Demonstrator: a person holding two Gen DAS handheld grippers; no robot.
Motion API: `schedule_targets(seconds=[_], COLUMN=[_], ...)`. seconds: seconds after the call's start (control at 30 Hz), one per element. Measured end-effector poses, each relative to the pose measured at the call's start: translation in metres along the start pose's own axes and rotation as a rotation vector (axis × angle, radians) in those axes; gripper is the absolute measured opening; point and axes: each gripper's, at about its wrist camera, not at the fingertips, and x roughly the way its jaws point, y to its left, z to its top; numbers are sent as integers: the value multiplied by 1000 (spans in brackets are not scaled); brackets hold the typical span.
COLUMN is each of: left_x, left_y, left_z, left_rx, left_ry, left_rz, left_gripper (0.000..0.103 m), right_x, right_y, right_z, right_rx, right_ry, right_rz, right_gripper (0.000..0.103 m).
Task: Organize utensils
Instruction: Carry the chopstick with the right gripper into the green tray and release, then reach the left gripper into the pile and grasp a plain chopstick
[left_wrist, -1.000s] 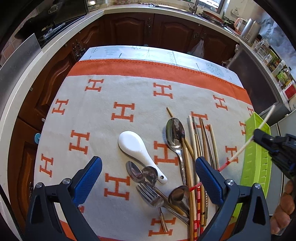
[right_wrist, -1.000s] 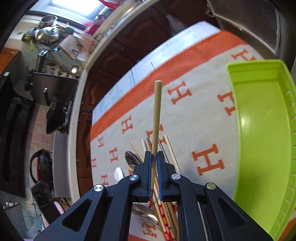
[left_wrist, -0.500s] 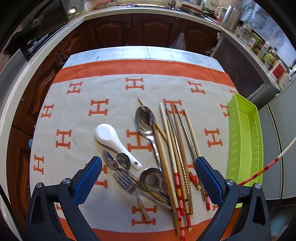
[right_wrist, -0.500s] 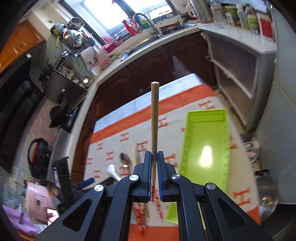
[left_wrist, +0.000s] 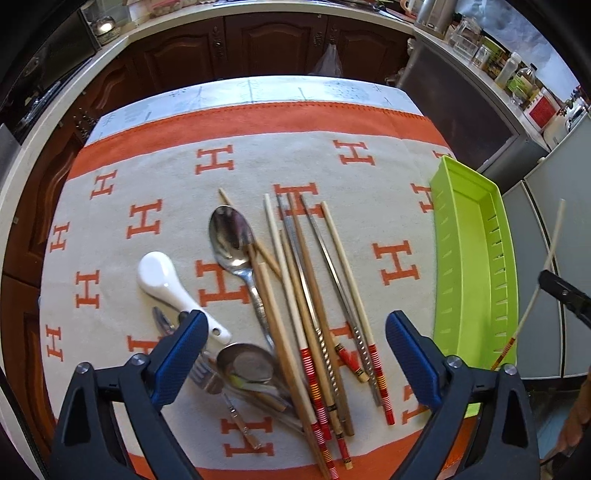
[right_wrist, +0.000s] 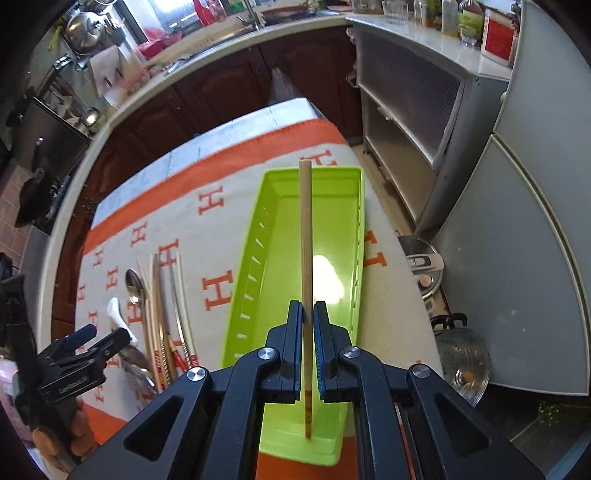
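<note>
My right gripper (right_wrist: 307, 314) is shut on a pale chopstick (right_wrist: 306, 229) with a red-banded end, held lengthwise above the empty green tray (right_wrist: 273, 192). From the left wrist view that chopstick (left_wrist: 546, 266) hangs past the tray (left_wrist: 476, 280), off the table's right edge. My left gripper (left_wrist: 295, 343) is open and empty, hovering over a pile of chopsticks (left_wrist: 306, 280), a big metal spoon (left_wrist: 231, 236), a white ceramic spoon (left_wrist: 162, 280), a ladle-like spoon (left_wrist: 245, 363) and a fork (left_wrist: 207, 376) on the H-patterned cloth (left_wrist: 258, 162).
The green tray sits at the cloth's right edge. Dark cabinets (left_wrist: 258, 48) and a counter ring the table. A grey cupboard (right_wrist: 406, 110) and pots on the floor (right_wrist: 461, 362) lie to the right of the table.
My right gripper has carried the chopstick from over the pile to above the green tray. My left gripper has drawn back and shifted, so the pile sits more central.
</note>
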Motion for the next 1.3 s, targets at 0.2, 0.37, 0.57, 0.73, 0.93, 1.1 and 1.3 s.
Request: schedule_targets(seconds=[0.2, 0.37, 0.57, 0.73, 0.93, 1.1, 1.3], left_x=[31, 55, 73, 73, 55, 59, 73], left_y=[-9, -5, 0, -4, -15, -25, -32], left_z=[16, 26, 28, 27, 28, 30, 31], left_rx=[-38, -110, -182, -190, -162, -145, -152], left_ry=[90, 158, 208, 216, 185, 207, 240], left_rz=[-63, -123, -170, -179, -185, -184, -181], left_gripper=[73, 50, 37, 35, 35, 34, 24], right_x=[29, 38, 55, 61, 61, 65, 69], right_y=[7, 15, 21, 20, 26, 25, 21], right_z=[7, 0, -13, -20, -25, -27, -30], right_rx=[46, 45, 66, 75, 61, 70, 80], right_ry=[26, 25, 42, 54, 60, 69, 81], right_rz=[3, 12, 24, 40, 67, 75, 71], right_gripper=[40, 40, 40, 40, 40, 40, 40])
